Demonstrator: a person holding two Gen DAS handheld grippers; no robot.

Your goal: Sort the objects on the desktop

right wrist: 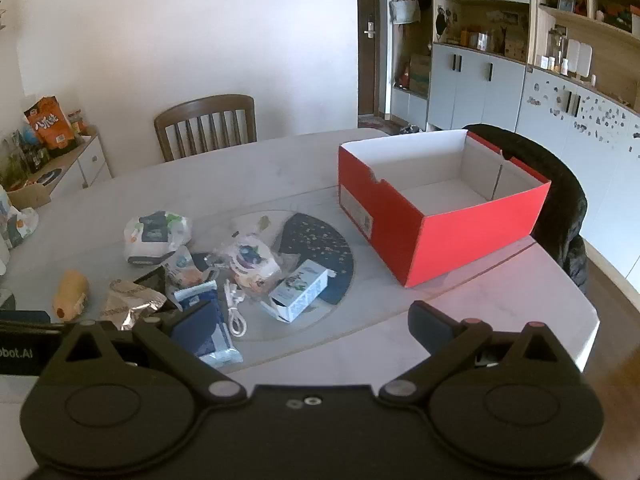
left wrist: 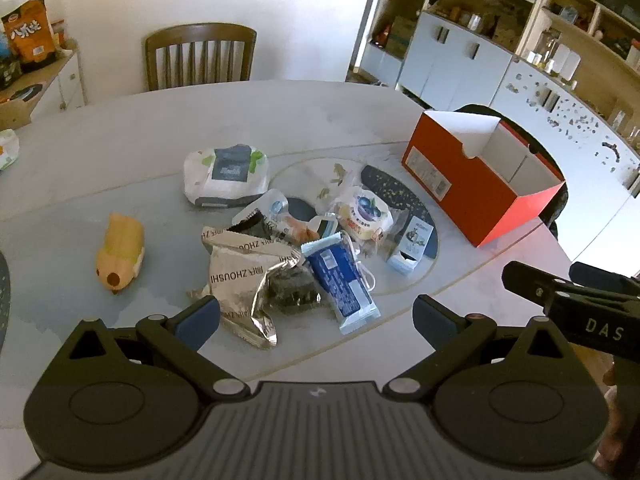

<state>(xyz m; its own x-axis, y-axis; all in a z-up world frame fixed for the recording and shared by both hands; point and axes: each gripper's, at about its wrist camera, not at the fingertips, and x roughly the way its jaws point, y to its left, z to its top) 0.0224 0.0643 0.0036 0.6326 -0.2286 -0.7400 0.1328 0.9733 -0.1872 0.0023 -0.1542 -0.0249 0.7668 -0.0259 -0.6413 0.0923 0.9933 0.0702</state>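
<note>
Tabletop clutter [left wrist: 280,248] waiting by red box [right wrist: 440,220], both grippers [left wrist: 316,316] [right wrist: 316,324] hovering spread, empty; picking outermost item first seems cleanest.

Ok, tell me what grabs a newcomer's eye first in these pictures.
The open red box stands out first, empty, on the right of the table. Next comes the heap of snack packets at the table's middle, led by a crumpled silver bag and a blue packet. An orange hamster toy lies apart, left of the heap.
</note>
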